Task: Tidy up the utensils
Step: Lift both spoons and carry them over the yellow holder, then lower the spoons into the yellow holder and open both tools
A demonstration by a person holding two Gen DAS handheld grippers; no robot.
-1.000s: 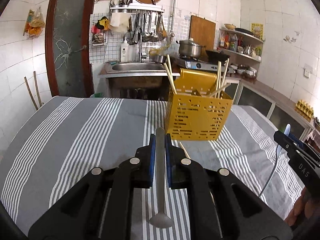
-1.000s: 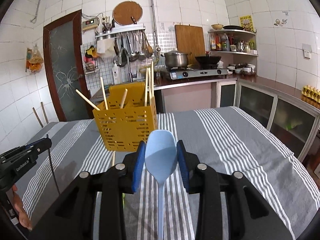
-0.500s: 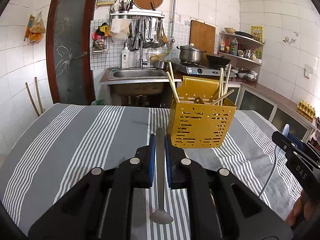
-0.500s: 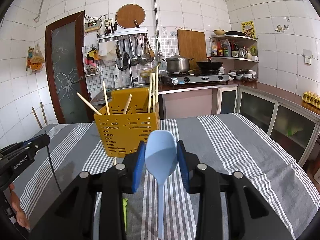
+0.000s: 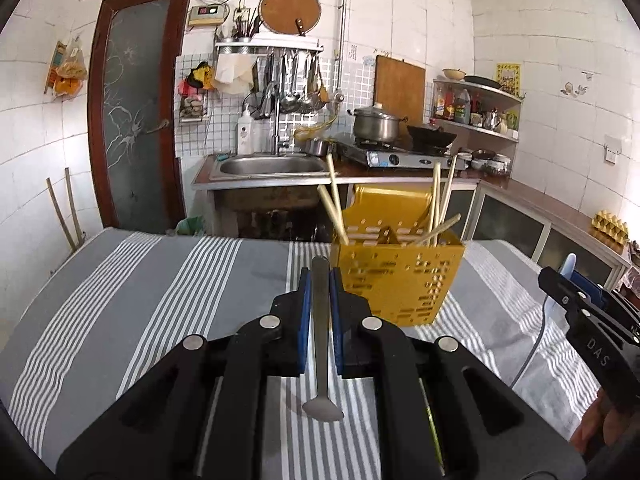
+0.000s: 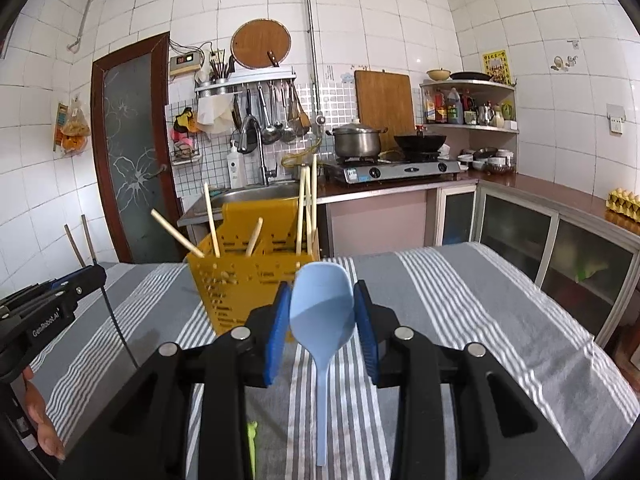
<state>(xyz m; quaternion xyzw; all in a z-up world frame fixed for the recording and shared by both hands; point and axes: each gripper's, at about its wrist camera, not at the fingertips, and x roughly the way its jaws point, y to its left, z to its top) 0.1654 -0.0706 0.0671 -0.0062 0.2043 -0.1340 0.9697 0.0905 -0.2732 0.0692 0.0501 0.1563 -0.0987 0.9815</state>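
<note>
Left hand-held gripper [image 5: 320, 276] pinches a metal spoon [image 5: 321, 336], right one [image 6: 322, 300] a blue spoon [image 6: 322, 312]; lift each clear over the caddy [image 5: 400, 284], centre frame, before releasing.

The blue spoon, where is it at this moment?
The blue spoon is clamped by its bowl in the right gripper, handle hanging down, above the striped tablecloth, just in front of the yellow utensil basket.

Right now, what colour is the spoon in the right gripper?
Light blue spoon, clearest in the right wrist view.
</note>
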